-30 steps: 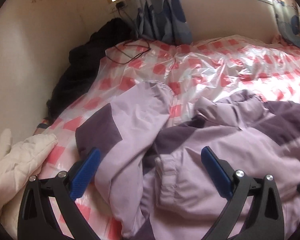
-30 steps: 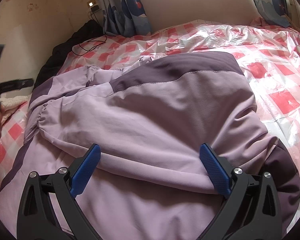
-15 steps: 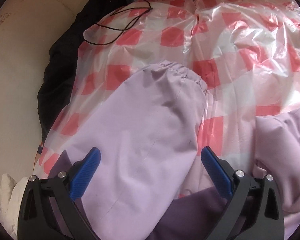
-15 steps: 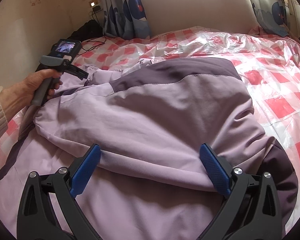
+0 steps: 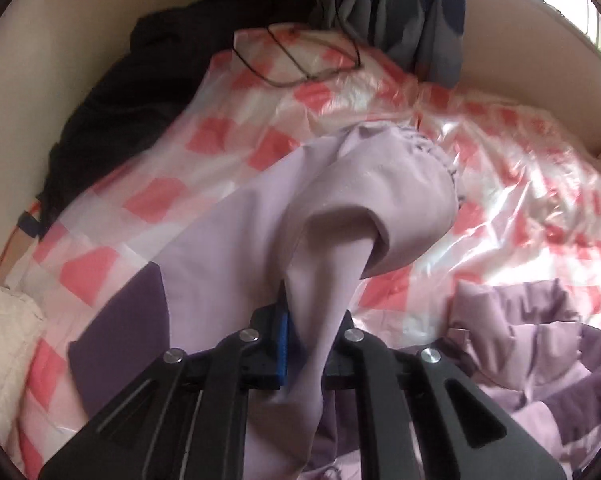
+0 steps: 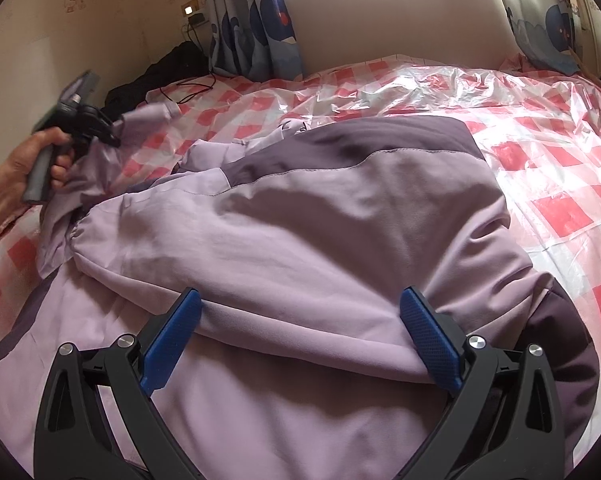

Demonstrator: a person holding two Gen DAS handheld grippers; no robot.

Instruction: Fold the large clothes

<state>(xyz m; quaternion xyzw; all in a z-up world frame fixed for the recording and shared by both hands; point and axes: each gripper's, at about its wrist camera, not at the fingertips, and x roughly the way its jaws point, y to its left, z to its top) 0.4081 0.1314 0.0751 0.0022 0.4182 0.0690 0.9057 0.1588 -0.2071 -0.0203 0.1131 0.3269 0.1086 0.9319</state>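
Your left gripper (image 5: pixel 300 344) pinches the jacket's sleeve (image 5: pixel 340 208).
Your left hand (image 6: pixel 28 172) lifts it over the checkered bedcover (image 6: pixel 540 152); your right gripper (image 6: pixel 300 336) hovers spread above the lilac jacket (image 6: pixel 320 240).

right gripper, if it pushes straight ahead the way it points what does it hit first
Most likely the purple jacket: the open right gripper points down at the jacket's light fabric bunched just beyond its fingertips. Depth is unclear, but nothing else shows in between.
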